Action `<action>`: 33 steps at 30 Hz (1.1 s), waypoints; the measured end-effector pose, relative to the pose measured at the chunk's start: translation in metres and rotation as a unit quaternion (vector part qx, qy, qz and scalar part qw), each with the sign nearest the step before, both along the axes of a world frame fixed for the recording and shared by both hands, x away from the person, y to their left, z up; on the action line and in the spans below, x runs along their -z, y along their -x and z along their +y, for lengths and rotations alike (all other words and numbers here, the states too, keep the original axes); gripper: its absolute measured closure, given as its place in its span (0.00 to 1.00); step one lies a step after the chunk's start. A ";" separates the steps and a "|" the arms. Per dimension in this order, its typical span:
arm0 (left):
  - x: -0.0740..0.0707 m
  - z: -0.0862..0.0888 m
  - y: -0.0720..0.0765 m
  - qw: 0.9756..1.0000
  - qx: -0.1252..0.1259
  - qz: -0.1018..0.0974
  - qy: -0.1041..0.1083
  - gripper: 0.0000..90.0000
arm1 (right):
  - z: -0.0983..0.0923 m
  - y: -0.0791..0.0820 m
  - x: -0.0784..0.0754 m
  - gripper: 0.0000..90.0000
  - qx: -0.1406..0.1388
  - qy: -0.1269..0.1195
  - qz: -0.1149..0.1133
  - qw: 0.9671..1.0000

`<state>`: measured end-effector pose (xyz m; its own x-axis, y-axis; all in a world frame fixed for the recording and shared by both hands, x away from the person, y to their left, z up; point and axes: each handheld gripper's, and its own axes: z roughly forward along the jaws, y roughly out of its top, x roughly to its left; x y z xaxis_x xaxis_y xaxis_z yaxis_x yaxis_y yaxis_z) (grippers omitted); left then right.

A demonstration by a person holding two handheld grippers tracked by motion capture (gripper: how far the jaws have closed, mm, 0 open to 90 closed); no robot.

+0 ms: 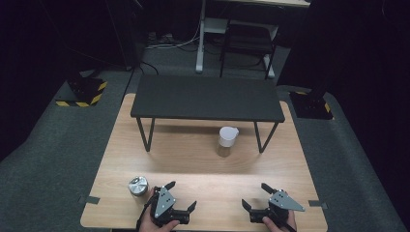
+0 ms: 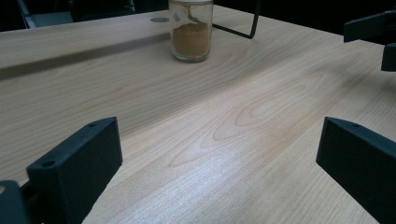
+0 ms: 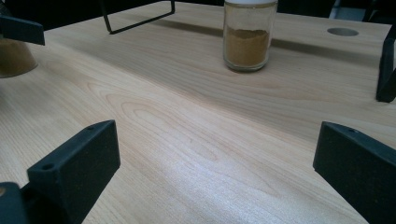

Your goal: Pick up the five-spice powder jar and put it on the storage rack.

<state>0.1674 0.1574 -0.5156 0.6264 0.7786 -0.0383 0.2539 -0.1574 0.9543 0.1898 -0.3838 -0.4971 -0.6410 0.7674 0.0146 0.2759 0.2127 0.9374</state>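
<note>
Both tongs, left (image 1: pixel 183 195) and right (image 1: pixel 255 195), gape released over the counter (image 1: pixel 203 159); the spice jar (image 1: pixel 227 139) (white lid up) stands upright, long axis vertical.

High view looks down; both low claw views share the spice jar (image 2: pixel 190 30).

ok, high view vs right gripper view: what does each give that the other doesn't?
High view adds: the black shelf's flat top, the grey floor, the silver-lidded jar seen whole beside the left gripper.
Right gripper view adds: the brown powder part-filling the white-lidded jar, through its clear glass.
Both share: that white-lidded jar, the wooden table, the shelf's thin legs, and the right gripper, jaws open with nothing between them.
</note>
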 end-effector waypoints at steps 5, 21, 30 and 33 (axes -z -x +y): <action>0.000 0.000 0.001 1.000 0.001 -0.001 0.000 0.00 | -0.001 0.003 0.001 0.00 0.002 -0.002 -0.004 1.000; -0.001 0.001 -0.001 1.000 0.005 0.001 -0.002 0.00 | -0.003 0.002 0.001 0.00 0.001 -0.007 0.002 1.000; 0.000 0.001 0.002 1.000 0.006 -0.001 -0.001 0.00 | -0.005 0.002 0.001 0.00 -0.006 -0.009 0.004 1.000; -0.001 0.000 0.003 1.000 0.008 -0.001 -0.004 0.00 | -0.006 0.001 0.001 0.00 -0.006 -0.010 0.005 1.000</action>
<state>0.1646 0.1577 -0.5149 0.6383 0.7692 -0.0304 0.2494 -0.1692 0.9535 0.1884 -0.3894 -0.4979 -0.6503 0.7588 0.0358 0.2825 0.1978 0.9386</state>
